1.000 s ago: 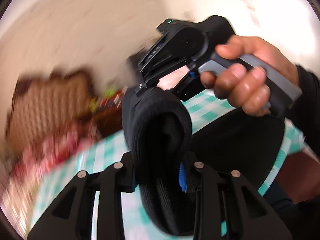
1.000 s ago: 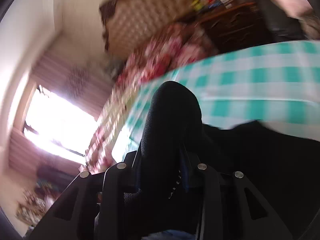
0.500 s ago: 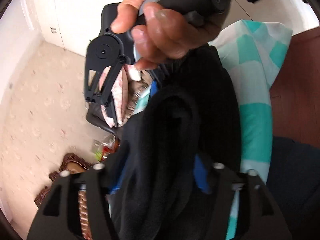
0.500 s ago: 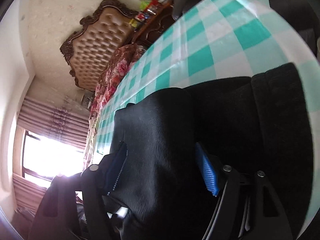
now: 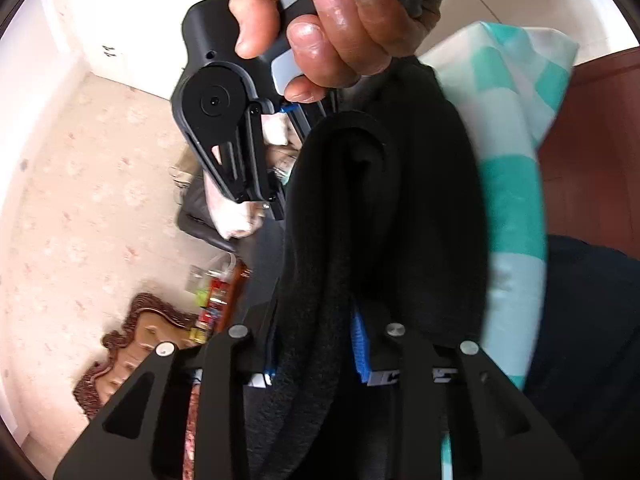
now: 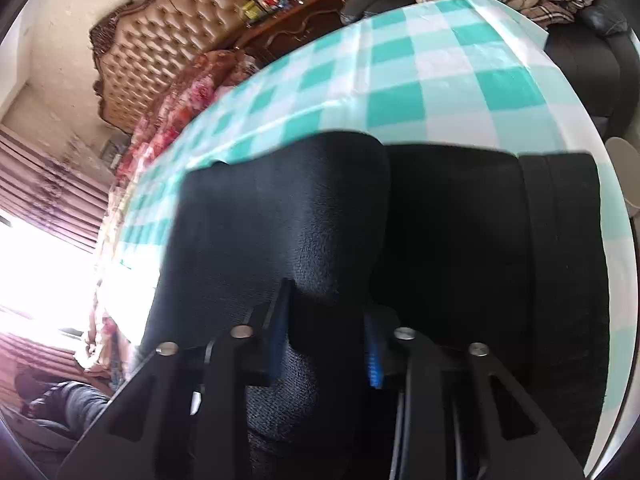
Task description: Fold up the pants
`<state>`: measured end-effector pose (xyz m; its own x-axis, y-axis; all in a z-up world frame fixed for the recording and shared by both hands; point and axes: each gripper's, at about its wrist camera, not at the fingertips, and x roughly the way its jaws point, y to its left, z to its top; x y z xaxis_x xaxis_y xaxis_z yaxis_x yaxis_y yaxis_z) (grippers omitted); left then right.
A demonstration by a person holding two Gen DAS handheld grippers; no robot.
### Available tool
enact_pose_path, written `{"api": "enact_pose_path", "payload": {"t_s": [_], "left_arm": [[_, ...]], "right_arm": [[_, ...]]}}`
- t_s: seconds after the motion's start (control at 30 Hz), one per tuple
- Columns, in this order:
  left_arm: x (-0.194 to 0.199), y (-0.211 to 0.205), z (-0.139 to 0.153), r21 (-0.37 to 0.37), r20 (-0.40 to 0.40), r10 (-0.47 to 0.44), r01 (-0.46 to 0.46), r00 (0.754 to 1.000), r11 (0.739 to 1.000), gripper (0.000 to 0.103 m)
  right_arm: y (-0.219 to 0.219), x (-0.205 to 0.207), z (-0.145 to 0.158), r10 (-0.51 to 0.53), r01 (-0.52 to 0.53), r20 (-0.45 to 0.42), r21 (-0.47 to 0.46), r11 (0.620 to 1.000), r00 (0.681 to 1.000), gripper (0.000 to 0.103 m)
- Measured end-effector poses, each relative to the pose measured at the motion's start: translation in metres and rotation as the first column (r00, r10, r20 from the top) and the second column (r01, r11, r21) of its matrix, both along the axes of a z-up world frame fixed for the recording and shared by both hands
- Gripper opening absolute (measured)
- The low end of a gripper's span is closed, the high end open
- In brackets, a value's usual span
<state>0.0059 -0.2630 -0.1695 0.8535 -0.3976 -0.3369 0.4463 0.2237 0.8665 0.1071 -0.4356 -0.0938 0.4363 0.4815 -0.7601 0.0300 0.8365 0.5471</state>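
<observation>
My left gripper (image 5: 314, 344) and right gripper (image 6: 326, 344) both clamp bunched black pants (image 6: 440, 240), which lie folded at the near edge of the checked tablecloth (image 6: 400, 60). No readable writing.

the pants (image 6: 440, 232) are plain black with a fine knitted texture. the worktop (image 6: 400, 72) is covered in a teal-and-white check. both grippers, left (image 5: 316, 344) and right (image 6: 324, 340), are matt black, with bright blue pads (image 5: 359, 350) inside the jaws and silver rivets. a grey trigger is seen on the right gripper's black handle. the headboard (image 6: 160, 44) is tufted tan within carved dark brown, beside red-and-pink floral bedding (image 6: 180, 108).
</observation>
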Motion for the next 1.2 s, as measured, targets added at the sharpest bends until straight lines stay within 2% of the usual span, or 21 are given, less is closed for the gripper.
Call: {"api": "enact_pose_path", "payload": {"t_s": [0.2, 0.3, 0.37, 0.47, 0.5, 0.53, 0.6, 0.77, 0.87, 0.93, 0.97, 1.0, 1.03, 1.07, 1.1, 1.13, 1.2], "left_arm": [[0.008, -0.025, 0.031, -0.017, 0.141, -0.052, 0.055, 0.989, 0.998, 0.028], [0.008, -0.042, 0.025, -0.012, 0.180, -0.091, 0.095, 0.979, 0.995, 0.028], [0.011, -0.050, 0.002, 0.025, 0.202, -0.124, 0.121, 0.971, 0.992, 0.028], [0.007, -0.058, -0.038, 0.121, 0.167, -0.168, 0.149, 0.972, 0.981, 0.028], [0.008, -0.061, -0.043, 0.136, 0.170, -0.174, 0.151, 0.970, 0.979, 0.028], [0.010, -0.059, -0.046, 0.140, 0.184, -0.175, 0.151, 0.967, 0.979, 0.028], [0.019, -0.055, -0.036, 0.126, 0.159, -0.165, 0.146, 0.973, 0.981, 0.028], [0.037, -0.061, -0.005, 0.054, 0.155, -0.120, 0.113, 0.981, 0.992, 0.028], [0.050, -0.070, -0.014, 0.059, 0.112, -0.126, 0.120, 0.986, 0.991, 0.029], [0.045, -0.072, -0.027, 0.080, 0.096, -0.137, 0.129, 0.986, 0.988, 0.033], [0.047, -0.071, -0.033, 0.086, 0.098, -0.149, 0.141, 0.984, 0.986, 0.037], [0.051, -0.068, -0.033, 0.075, 0.099, -0.153, 0.146, 0.983, 0.986, 0.040], [0.053, -0.068, -0.030, 0.060, 0.086, -0.154, 0.149, 0.984, 0.987, 0.050], [0.059, -0.064, -0.019, 0.017, 0.062, -0.147, 0.146, 0.987, 0.989, 0.065], [0.062, -0.056, -0.005, -0.041, 0.036, -0.147, 0.148, 0.988, 0.988, 0.070], [0.062, -0.048, 0.006, -0.086, 0.009, -0.158, 0.158, 0.987, 0.984, 0.072], [0.074, -0.019, 0.040, -0.224, -0.085, -0.161, 0.139, 0.983, 0.965, 0.074]], "right_arm": [[-0.035, -0.015, 0.057, -0.029, 0.030, 0.113, -0.009, 0.999, 0.993, 0.025], [-0.060, -0.022, 0.057, -0.071, 0.074, 0.110, -0.023, 0.997, 0.991, 0.025], [-0.073, -0.024, 0.041, -0.090, 0.094, 0.083, -0.041, 0.995, 0.992, 0.025], [-0.079, -0.019, -0.001, -0.100, 0.100, 0.004, -0.088, 0.991, 0.995, 0.025], [-0.079, -0.018, -0.010, -0.105, 0.105, 0.003, -0.072, 0.992, 0.994, 0.025], [-0.083, -0.020, -0.012, -0.111, 0.111, 0.014, -0.043, 0.993, 0.994, 0.025], [-0.085, -0.024, -0.003, -0.119, 0.120, 0.035, -0.007, 0.993, 0.992, 0.025], [-0.080, -0.030, 0.032, -0.112, 0.118, 0.110, -0.050, 0.992, 0.988, 0.025], [-0.089, -0.029, 0.022, -0.144, 0.149, 0.079, -0.062, 0.987, 0.986, 0.025], [-0.091, -0.028, 0.001, -0.168, 0.171, 0.032, -0.139, 0.975, 0.985, 0.027], [-0.091, -0.029, -0.004, -0.181, 0.184, 0.036, -0.166, 0.969, 0.983, 0.030], [-0.090, -0.031, -0.005, -0.187, 0.193, 0.048, -0.169, 0.967, 0.981, 0.034], [-0.089, -0.035, -0.005, -0.192, 0.201, 0.065, -0.173, 0.964, 0.979, 0.035], [-0.086, -0.036, -0.003, -0.197, 0.209, 0.077, -0.201, 0.957, 0.977, 0.038], [-0.085, -0.037, -0.003, -0.202, 0.216, 0.080, -0.233, 0.948, 0.976, 0.046], [-0.083, -0.038, -0.002, -0.208, 0.223, 0.084, -0.263, 0.939, 0.975, 0.050], [-0.082, -0.040, 0.000, -0.224, 0.243, 0.095, -0.299, 0.923, 0.970, 0.057]]}}
